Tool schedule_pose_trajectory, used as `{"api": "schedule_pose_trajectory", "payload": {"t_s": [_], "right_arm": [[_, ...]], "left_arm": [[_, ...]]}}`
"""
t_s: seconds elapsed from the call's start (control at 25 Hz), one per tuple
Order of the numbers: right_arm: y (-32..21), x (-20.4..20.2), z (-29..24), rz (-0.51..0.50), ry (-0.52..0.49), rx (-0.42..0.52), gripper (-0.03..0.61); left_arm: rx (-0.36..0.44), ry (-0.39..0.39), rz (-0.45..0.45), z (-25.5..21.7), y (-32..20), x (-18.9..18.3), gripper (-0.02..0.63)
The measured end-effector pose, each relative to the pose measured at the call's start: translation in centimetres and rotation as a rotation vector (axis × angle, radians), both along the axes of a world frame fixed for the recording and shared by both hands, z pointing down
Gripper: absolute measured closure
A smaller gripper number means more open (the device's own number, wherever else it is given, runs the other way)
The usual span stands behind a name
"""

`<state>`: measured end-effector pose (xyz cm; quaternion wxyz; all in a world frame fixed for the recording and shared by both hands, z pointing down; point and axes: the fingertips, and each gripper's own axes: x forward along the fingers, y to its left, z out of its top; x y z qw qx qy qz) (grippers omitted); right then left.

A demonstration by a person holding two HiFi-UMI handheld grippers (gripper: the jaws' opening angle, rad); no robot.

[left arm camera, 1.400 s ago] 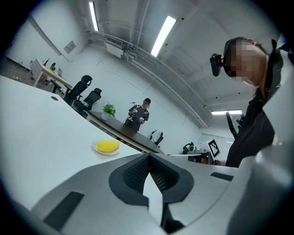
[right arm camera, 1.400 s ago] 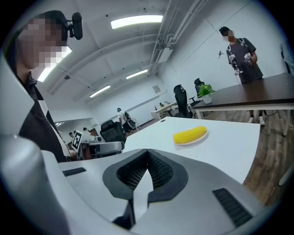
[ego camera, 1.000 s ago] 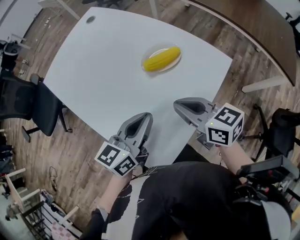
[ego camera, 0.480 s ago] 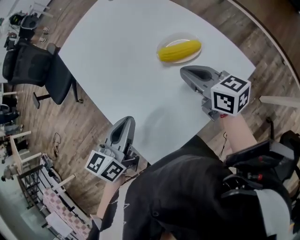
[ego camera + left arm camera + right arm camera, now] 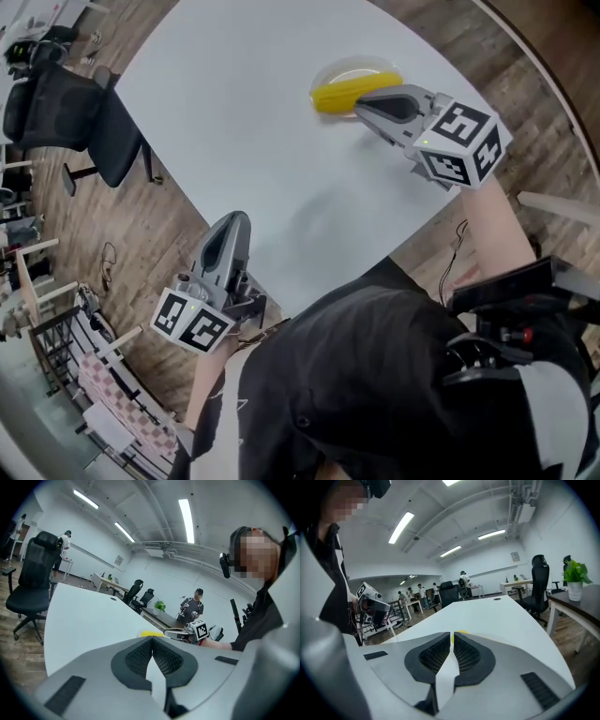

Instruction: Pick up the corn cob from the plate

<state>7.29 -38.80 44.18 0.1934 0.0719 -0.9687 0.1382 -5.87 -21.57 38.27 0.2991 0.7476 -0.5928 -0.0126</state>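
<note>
A yellow corn cob (image 5: 339, 95) lies on a clear plate (image 5: 349, 66) at the far side of the white table (image 5: 244, 131). My right gripper (image 5: 359, 101) is shut and empty. Its tip is right at the cob's near side, and whether it touches I cannot tell. In the right gripper view only a yellow sliver of the corn cob (image 5: 460, 633) shows past the closed right gripper (image 5: 452, 635). My left gripper (image 5: 238, 217) hangs shut and empty over the table's near edge, far from the plate. The left gripper (image 5: 151, 639) faces the corn cob (image 5: 151, 633) across the table.
A black office chair (image 5: 77, 111) stands left of the table on the wooden floor. A rack with cloth (image 5: 98, 398) is at the lower left. Other desks, chairs and people (image 5: 196, 605) fill the room behind; a potted plant (image 5: 574, 575) stands on a dark desk.
My right gripper has travelled up across the table to the corn cob, rolling as it went. The left gripper has drawn back toward the table's near left edge.
</note>
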Motion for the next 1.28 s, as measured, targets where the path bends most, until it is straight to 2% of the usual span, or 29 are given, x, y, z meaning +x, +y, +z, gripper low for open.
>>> {"api": "schedule_pose_trajectory", "payload": {"t_s": [0.04, 0.08, 0.12, 0.16, 0.28, 0.44, 0.56, 0.68, 0.88, 1.28], "right_arm": [[-0.2, -0.1, -0.1, -0.037, 0.011, 0.028, 0.559], [-0.3, -0.2, -0.1, -0.074, 0.021, 0.052, 0.527], [-0.4, -0.3, 0.0, -0.11, 0.031, 0.075, 0.463], [-0.5, -0.4, 0.0, -0.142, 0.04, 0.099, 0.431], [-1.0, -0.6, 0.1, -0.189, 0.078, 0.197, 0.411], [-1.2, -0.4, 2.2, -0.254, 0.232, 0.343, 0.325], [-2.0, -0.3, 3.7, -0.283, 0.321, 0.398, 0.318], [-3.0, -0.6, 3.8, -0.272, 0.335, 0.413, 0.318], [-4.6, -1.2, 4.8, -0.273, 0.417, 0.462, 0.31], [-7.0, -1.9, 5.7, -0.243, 0.518, 0.508, 0.31]], "left_arm": [[0.001, -0.002, -0.018, -0.2, 0.0, -0.3, 0.6], [-0.002, -0.007, -0.034, -0.3, 0.0, -0.7, 0.6], [-0.007, -0.013, -0.05, -0.4, 0.1, -1.0, 0.6], [-0.011, -0.019, -0.065, -0.5, 0.3, -1.4, 0.6], [-0.021, -0.016, -0.104, -1.0, 1.2, -2.7, 0.6], [-0.03, 0.004, -0.135, -0.8, 1.6, -3.4, 0.6], [-0.025, 0.009, -0.138, -1.0, 1.2, -3.3, 0.6], [-0.013, 0.005, -0.136, -1.5, 0.7, -3.2, 0.6], [-0.009, 0.002, -0.128, -1.6, 1.0, -3.9, 0.6], [-0.008, 0.033, -0.132, -0.9, 0.5, -5.9, 0.6]]}}
